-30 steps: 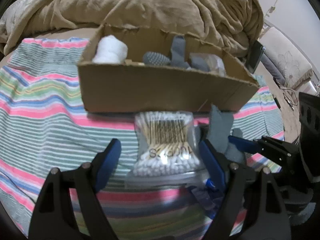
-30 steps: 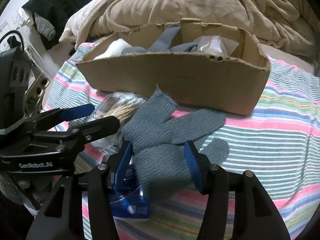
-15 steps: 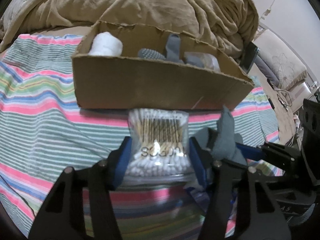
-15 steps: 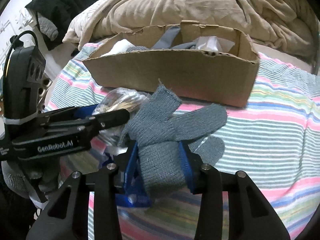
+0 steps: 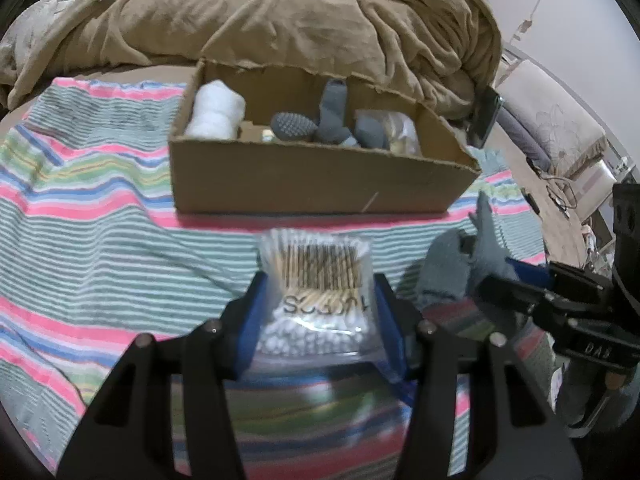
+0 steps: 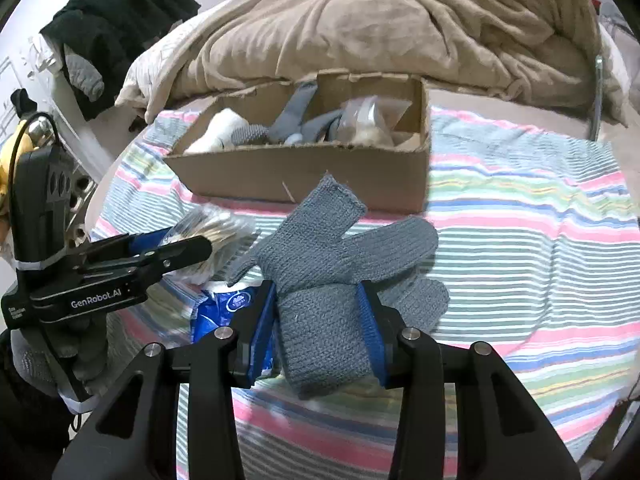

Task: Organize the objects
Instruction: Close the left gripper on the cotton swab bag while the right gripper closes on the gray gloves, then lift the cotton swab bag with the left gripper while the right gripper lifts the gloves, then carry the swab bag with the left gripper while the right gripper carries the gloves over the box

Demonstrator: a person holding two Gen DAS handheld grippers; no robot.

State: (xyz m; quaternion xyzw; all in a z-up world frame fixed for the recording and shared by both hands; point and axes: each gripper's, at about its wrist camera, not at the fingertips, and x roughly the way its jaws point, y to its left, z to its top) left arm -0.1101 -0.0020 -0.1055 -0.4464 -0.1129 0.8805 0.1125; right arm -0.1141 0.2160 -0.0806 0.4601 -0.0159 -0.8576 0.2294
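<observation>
Both tools are lifting clear of the striped bed cover since a second ago, the left tool (image 5: 316, 304) clenching the cotton swab bag (image 5: 316, 280) and the right tool (image 6: 320, 324) clenching the grey glove (image 6: 324, 272), both short of the part-filled cardboard box (image 5: 312, 184).

You are working in a home bedroom: beyond your left claw a rumpled tan duvet (image 5: 320, 20) is heaped on a bed spread with a striped blanket (image 5: 100, 208), and black clothes (image 6: 120, 12) are piled up-left of your right claw.
</observation>
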